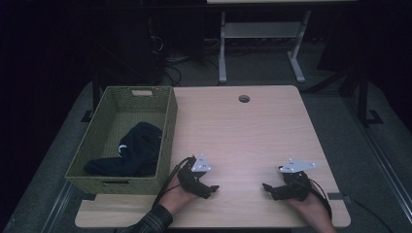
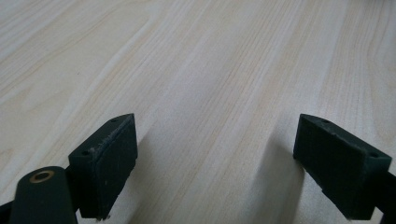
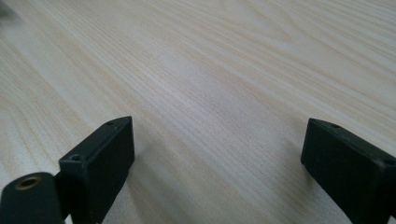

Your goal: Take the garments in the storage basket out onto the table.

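Near the front edge of the light wooden table [image 1: 243, 131], my left gripper [image 1: 212, 189] rests low with its jaws pointing right. My right gripper [image 1: 266, 187] rests opposite it, jaws pointing left toward the other. Each is held by a hand that comes in from the bottom. In the left gripper view the left gripper [image 2: 215, 163] stands open over bare wood, nothing between its pads. The right gripper view shows the same for the right gripper [image 3: 219, 163]: wide apart, only table grain between. A dark garment [image 1: 131, 150] lies inside the green woven basket [image 1: 167, 121] at the table's left.
A round cable hole [image 1: 244, 98] is at the table's far edge. Beyond the table stand a white desk frame [image 1: 262, 43] and tangled cables [image 1: 167, 63] on the dark floor. Bare wood lies between the two grippers.
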